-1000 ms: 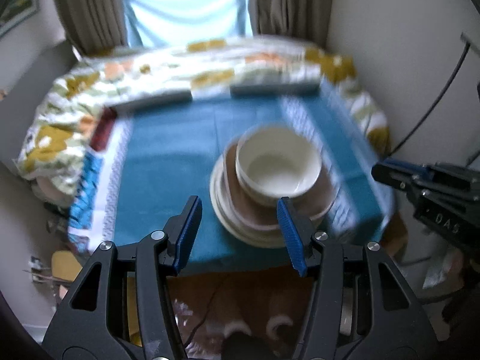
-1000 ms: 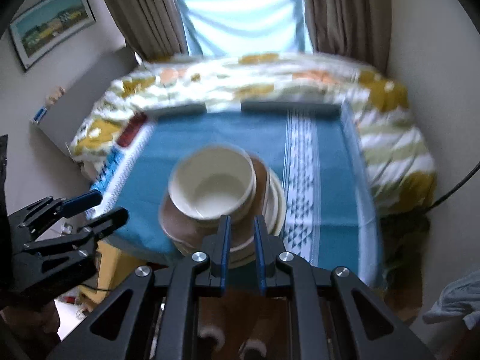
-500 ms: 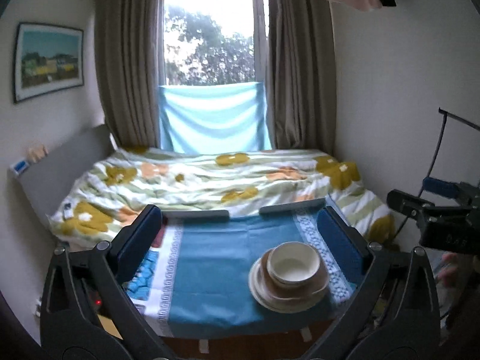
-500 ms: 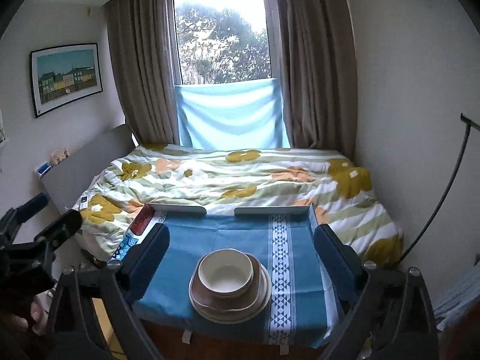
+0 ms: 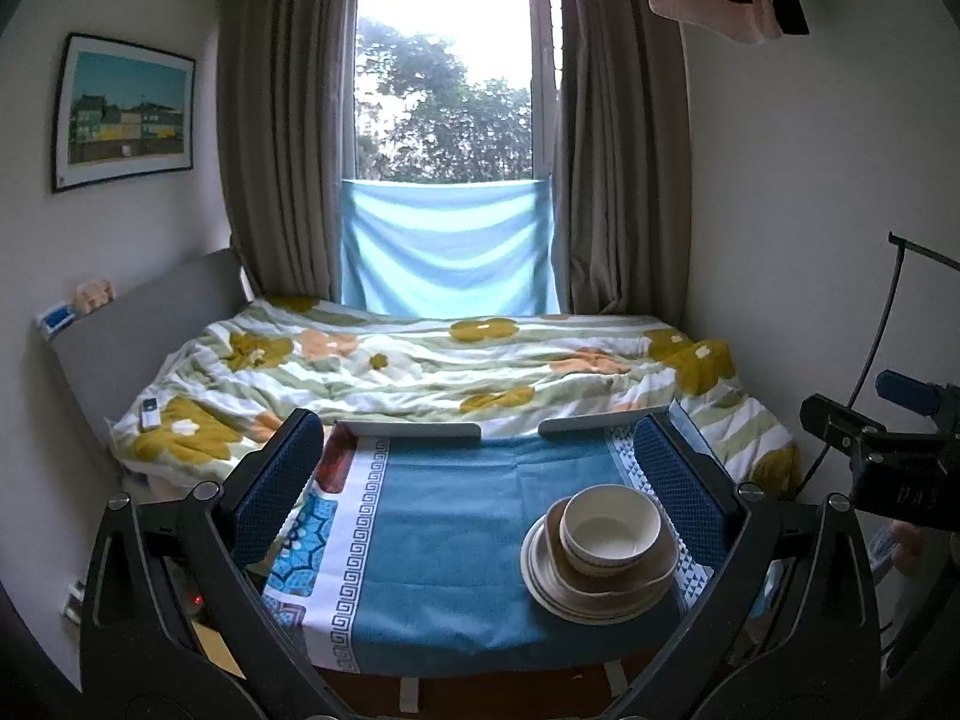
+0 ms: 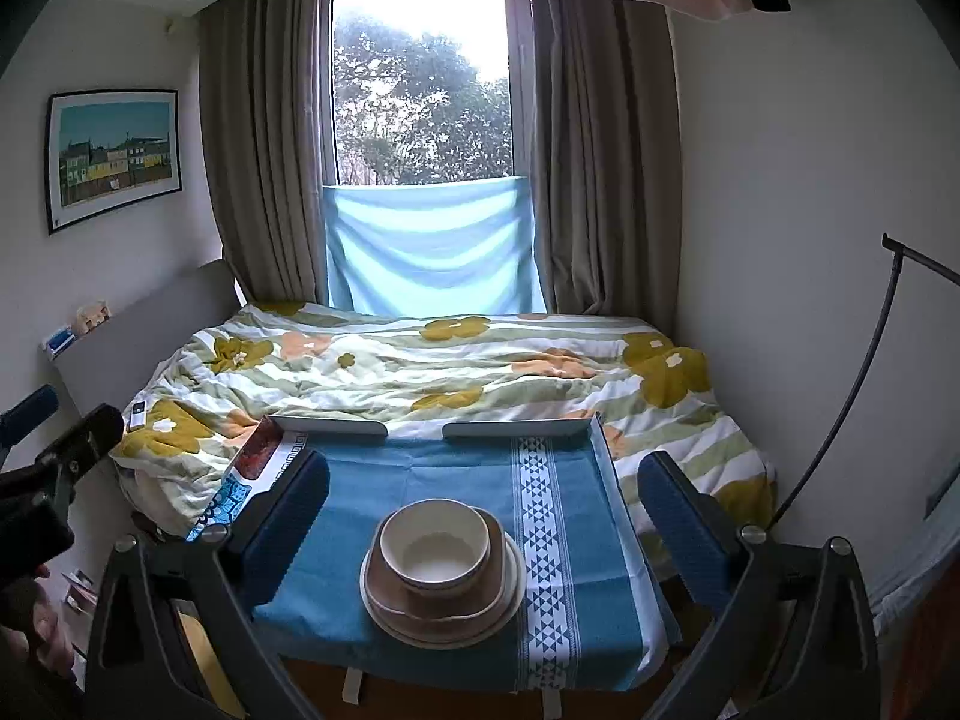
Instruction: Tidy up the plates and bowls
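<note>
Your left gripper (image 5: 480, 483) stands with its jaws spread fully apart, nothing between the pads and nothing held. Your right gripper (image 6: 483, 507) is likewise spread wide and holds nothing; its jaws have just been opening, and in the right wrist view the stack appears beyond them, not between the pads.

The task's crockery forms one stack on the table (image 6: 432, 468), which is covered by a blue cloth with white patterned bands. A cream bowl (image 6: 435, 546) sits upright on top of a brown plate (image 6: 480, 603), and the brown plate rests on cream plates (image 6: 507, 600) beneath it. In the left wrist view the stack lies toward the right front part of the table; in the right wrist view it lies near the front edge, roughly centred.

Behind the table lies a bed (image 5: 456, 360) with a flowered cover. The window (image 5: 444, 78) has a curtain at each side.
</note>
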A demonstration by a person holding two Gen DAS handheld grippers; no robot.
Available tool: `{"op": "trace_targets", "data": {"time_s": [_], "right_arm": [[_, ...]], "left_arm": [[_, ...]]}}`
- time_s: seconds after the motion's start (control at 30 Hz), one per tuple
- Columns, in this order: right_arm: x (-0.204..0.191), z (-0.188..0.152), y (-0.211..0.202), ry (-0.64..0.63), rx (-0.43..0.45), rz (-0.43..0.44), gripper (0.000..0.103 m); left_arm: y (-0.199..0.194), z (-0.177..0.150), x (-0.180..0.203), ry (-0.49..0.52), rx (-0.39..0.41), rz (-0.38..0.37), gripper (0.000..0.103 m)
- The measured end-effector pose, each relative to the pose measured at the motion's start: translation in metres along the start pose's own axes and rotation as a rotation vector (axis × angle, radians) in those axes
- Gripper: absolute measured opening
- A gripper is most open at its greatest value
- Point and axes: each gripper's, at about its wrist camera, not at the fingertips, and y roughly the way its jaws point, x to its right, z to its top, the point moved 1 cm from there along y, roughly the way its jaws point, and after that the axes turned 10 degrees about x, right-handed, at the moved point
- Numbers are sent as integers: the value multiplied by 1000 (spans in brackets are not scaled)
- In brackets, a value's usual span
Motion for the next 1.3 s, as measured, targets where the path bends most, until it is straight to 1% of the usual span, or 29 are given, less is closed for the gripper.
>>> {"op": "trace_targets", "data": {"time_s": [1.3], "right_arm": [[10, 4, 7, 2, 23, -12, 102]], "left_arm": [[9, 2, 6, 23, 22, 1, 103]]}}
